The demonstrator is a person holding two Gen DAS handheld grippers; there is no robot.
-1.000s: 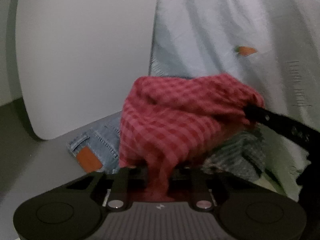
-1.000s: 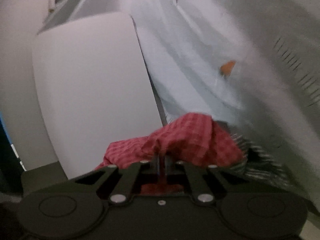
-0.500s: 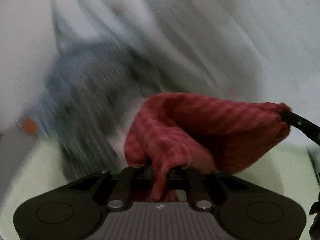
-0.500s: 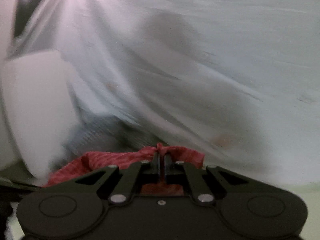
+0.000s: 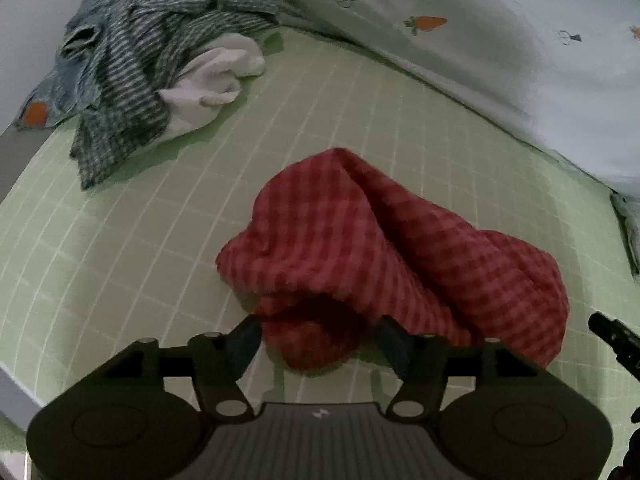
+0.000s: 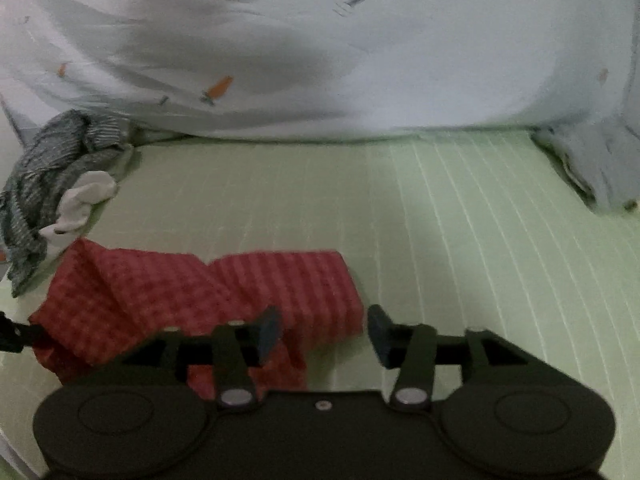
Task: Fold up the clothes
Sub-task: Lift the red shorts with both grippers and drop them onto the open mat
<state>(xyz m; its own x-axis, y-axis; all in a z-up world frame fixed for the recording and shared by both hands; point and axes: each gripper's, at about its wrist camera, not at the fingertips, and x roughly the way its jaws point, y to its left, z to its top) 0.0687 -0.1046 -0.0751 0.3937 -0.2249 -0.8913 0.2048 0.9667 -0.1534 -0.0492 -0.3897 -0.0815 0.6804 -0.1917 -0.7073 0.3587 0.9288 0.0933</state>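
Both claws, left (image 5: pixel 316 334) & right (image 6: pixel 324 330), now spread, apparently having dropped red checked cloth (image 5: pixel 384 248) onto green mat (image 5: pixel 120 240).

Green grid mat (image 5: pixel 120 248), carrot-print sheet (image 5: pixel 500 40)

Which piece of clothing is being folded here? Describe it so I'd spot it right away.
Look at the pale green gridded mat in front of the white carrot-print sheet. In the mat's middle lies a crumpled red checked cloth, just ahead of both open grippers. It is the only red item; the heap at the mat's far left corner is blue-grey striped fabric and white cloth.
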